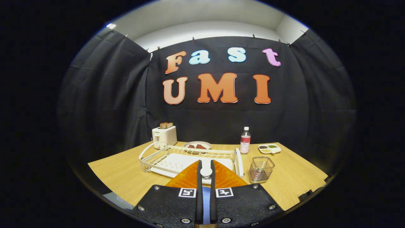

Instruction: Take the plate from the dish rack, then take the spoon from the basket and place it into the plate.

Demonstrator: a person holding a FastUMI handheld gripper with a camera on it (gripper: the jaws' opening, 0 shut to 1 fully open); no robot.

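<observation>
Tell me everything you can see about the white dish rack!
The dish rack is made of thin white wire, like a long, low cage with looped handles at both ends. It sits flat on the wooden table, on a white tray. It lies just beyond the gripper, whose fingers are nearly closed around something small, white and round. A toaster and a plate of food stand behind the rack, and a small wire basket stands beside it. No dishes are visible in it.

The tool has black fingers and holds a white and blue spoon over an orange ribbed plate. The rack at 11 o'clock is white, the basket at 2 o'clock is silver wire, and the desk is light wood.
</observation>
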